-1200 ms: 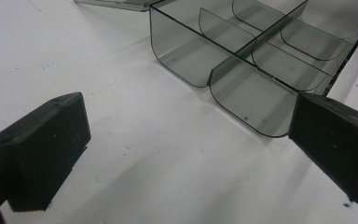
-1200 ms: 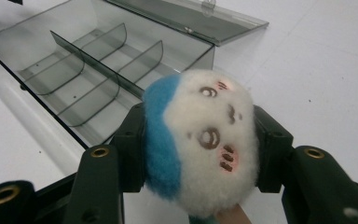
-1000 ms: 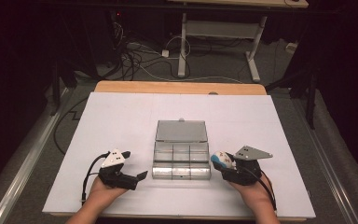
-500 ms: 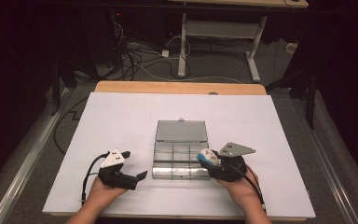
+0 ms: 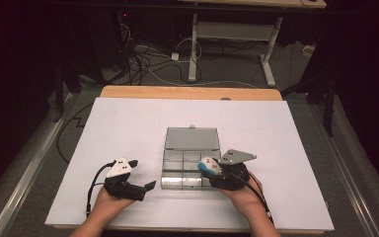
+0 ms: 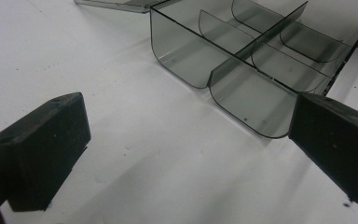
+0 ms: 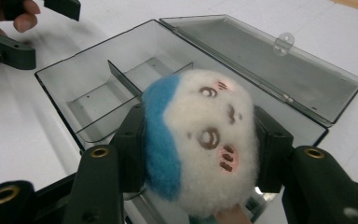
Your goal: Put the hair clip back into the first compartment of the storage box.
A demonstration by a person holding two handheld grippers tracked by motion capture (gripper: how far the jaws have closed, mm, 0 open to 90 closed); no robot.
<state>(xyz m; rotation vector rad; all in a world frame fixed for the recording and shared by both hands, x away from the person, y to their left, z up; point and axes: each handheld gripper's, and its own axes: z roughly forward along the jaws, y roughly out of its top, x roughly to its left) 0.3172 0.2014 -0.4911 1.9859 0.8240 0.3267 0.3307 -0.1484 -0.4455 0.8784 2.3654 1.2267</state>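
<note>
While the right gripper (image 7: 200, 154) is clamped on the plush (image 7: 200, 140) by its two sides, the toy bulges well past the jaws, and that is the first risk: it looks soft enough to squirm or roll out if the squeeze eases before it is low in the box (image 5: 190, 168). In the high view the plush (image 5: 208, 166) sits over the box's right front corner, at the rim rather than plainly over a compartment (I cannot tell which one lies under it), so letting go here could leave it perched on a divider (image 7: 121, 74) or tipping out onto the bench (image 5: 276, 128). The box looks light, and a jaw catching its wall could shove it. Left of the box, the left gripper (image 5: 143, 187) rests on the bench with jaws apart, holding nothing, so nothing steadies the box. Farther back, the lid (image 5: 191, 138) lies open and flat, out of the way.
</note>
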